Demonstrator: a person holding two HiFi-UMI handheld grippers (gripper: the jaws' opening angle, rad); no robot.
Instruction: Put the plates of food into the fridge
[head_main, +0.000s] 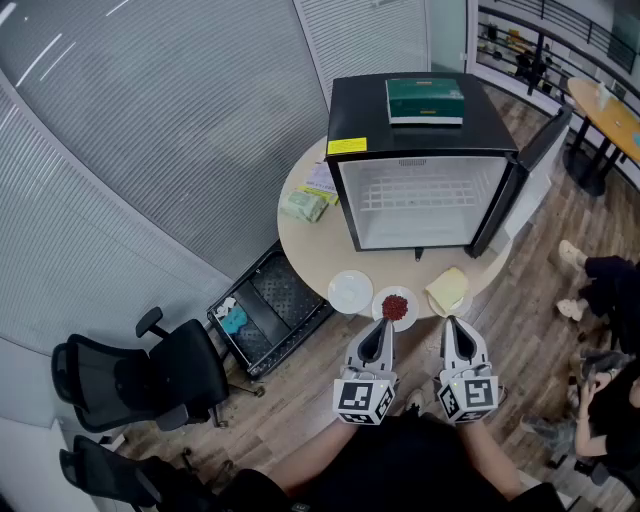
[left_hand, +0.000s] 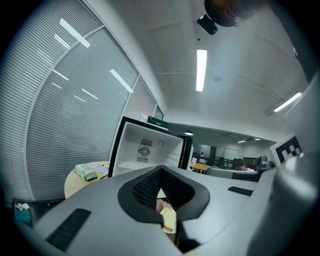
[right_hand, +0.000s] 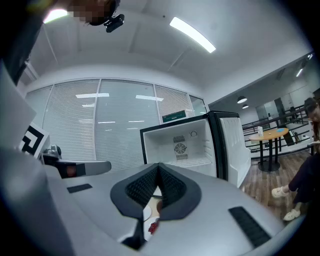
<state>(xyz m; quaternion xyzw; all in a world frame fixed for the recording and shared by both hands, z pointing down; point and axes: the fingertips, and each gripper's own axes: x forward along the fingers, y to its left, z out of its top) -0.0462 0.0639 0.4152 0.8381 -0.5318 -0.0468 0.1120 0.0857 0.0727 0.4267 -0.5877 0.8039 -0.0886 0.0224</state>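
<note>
Judged to be at the very start. No plate inside the fridge (head_main: 420, 140) so far; only a bare wire shelf (head_main: 420, 195) there, with the door (head_main: 522, 175) swung wide to the right. All three plates to be found at the near edge of the round table (head_main: 296, 240), in a row just in front of the fridge: an empty-looking white plate (head_main: 350, 291) on the left, a plate with red food (head_main: 396, 306) in the middle, a plate with yellow food (head_main: 447, 290) on the right. Left to do, as it seems: to take up each plate of food and to carry it in to the wire shelf.

As for the left hand-held gripper (head_main: 384, 328): closed completely, nothing held, tips just before the plate with red food. As for the right hand-held gripper (head_main: 450, 326): closed as well and empty, tips just before the plate with yellow food. Both held level and aimed at the fridge.

Round plates, so no long axis to speak of. Yellow piece probably a flat slab, lying slanted, longer side from near left to far right. Fridge opening turned toward the person, so probably reachable by a straight push forward.
</note>
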